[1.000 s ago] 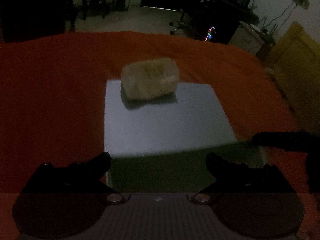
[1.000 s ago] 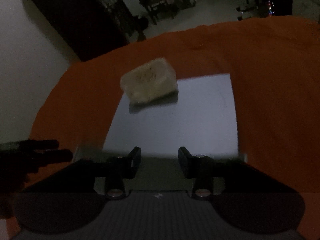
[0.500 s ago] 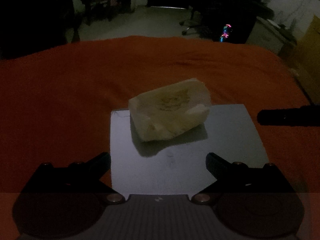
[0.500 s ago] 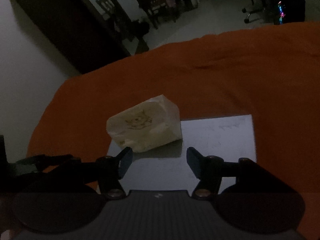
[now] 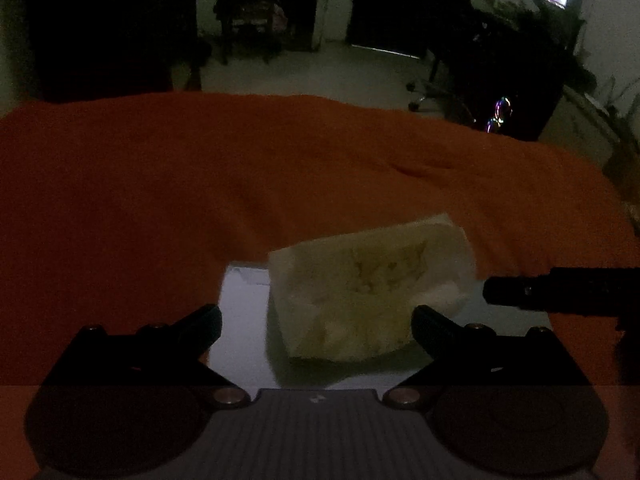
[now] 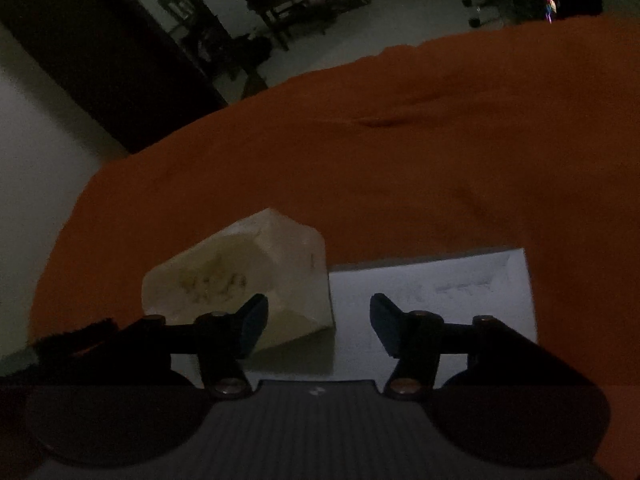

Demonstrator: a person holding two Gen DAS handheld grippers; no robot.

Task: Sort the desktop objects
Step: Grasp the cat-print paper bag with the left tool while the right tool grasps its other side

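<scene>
Both grippers had closed in on the pale, cream-coloured, soft-looking rectangular packet (image 5: pixel 372 296) since the earlier frames, so that it filled far more of each wrist view. I read the packet as lying on the far left part of the flat grey rectangular sheet (image 6: pixel 432 292), which itself lay on the orange cloth (image 5: pixel 200 184). Its long axis ran obliquely, near-left to far-right in the left view. My left gripper (image 5: pixel 316 332) stood wide open and empty, the packet directly ahead between the lines of its jaws, nearer the right-hand one. My right gripper (image 6: pixel 318 324), about half open and empty, had just narrowed slightly; the packet lay ahead and to its left, behind the left finger (image 6: pixel 252 328). I judged the left gripper better aligned. The right gripper's dark finger (image 5: pixel 560 292) reached in from the right, just beside the packet.
</scene>
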